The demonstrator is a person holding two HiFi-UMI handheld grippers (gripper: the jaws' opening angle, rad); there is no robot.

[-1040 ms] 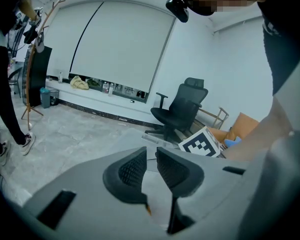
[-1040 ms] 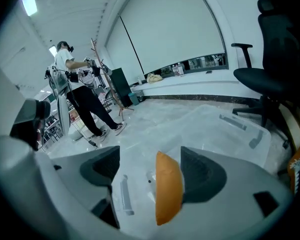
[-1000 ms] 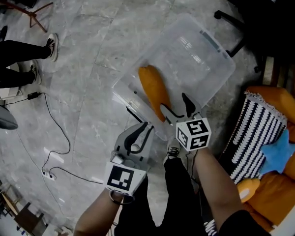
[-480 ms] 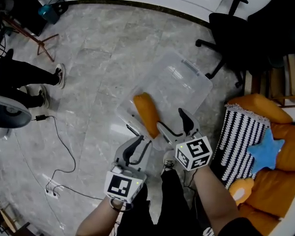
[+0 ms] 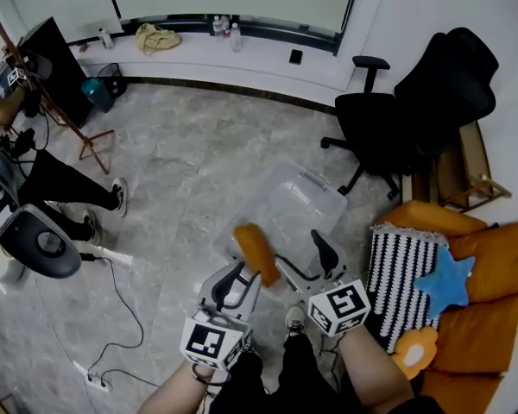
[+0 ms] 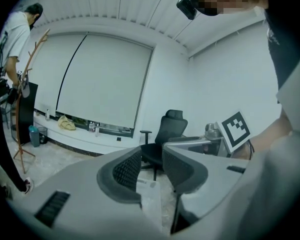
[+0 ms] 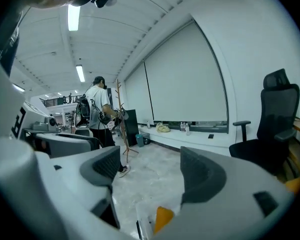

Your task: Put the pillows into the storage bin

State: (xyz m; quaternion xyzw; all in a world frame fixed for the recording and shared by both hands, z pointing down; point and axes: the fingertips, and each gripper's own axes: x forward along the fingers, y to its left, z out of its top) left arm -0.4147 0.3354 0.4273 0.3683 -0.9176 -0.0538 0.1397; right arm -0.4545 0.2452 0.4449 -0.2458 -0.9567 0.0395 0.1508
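A clear storage bin [image 5: 298, 201] stands on the grey marble floor, with an orange pillow [image 5: 256, 253] lying at its near end. The pillow's tip [image 7: 162, 218] also shows low in the right gripper view. My left gripper [image 5: 239, 276] hovers just short of the bin's near edge; its jaws are opening and nothing is between them. My right gripper [image 5: 300, 253] is held over the bin's near right side, open and empty. On the orange sofa [image 5: 488, 266] at the right lie a black-and-white striped pillow [image 5: 397, 274], a blue star pillow [image 5: 445, 279] and an orange flower pillow [image 5: 410, 352].
A black office chair [image 5: 371, 136] stands beyond the bin by the sofa. A person's legs [image 5: 69, 188], a grey round stool [image 5: 39, 244] and a wooden coat stand [image 5: 34, 84] are at the left. A cable and power strip [image 5: 95, 378] lie on the floor near left.
The head view has tilted up and now takes in the whole room. Both grippers have drawn back from the bin toward me. The left jaws have parted wider.
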